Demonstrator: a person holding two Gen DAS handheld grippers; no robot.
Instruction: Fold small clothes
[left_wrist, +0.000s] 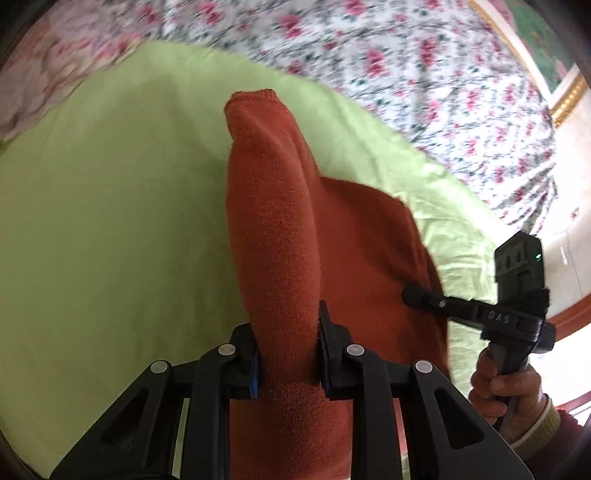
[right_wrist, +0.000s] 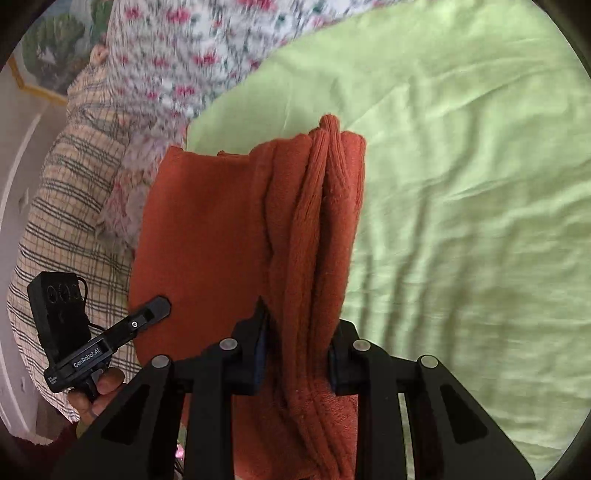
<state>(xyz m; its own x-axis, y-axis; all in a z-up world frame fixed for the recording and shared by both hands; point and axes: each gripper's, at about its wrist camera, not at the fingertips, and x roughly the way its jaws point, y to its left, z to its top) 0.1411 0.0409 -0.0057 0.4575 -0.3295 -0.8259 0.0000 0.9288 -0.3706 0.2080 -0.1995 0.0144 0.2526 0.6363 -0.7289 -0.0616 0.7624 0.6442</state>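
Wrinkled lime-green bedsheet (right_wrist: 461, 192) lies beneath a fuzzy rust-orange knit garment (left_wrist: 273, 236) pinched by left claw (left_wrist: 287, 354) and right claw (right_wrist: 300, 352).

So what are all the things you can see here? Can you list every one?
jumper: one, rusty orange, bunched up and held above the green sheet by both grippers
sheet: one, light green, spread flat under the jumper
flowery cloth: one, white with pink flowers, beyond the sheet
checked cloth: one, cream with dark lines, heaped at the left of the right wrist view
picture frame: one, gold edged, far corner; its picture is too blurred to tell
left gripper: one, black, shut on the jumper
right gripper: one, black, shut on the jumper
hands: two, each around a gripper handle
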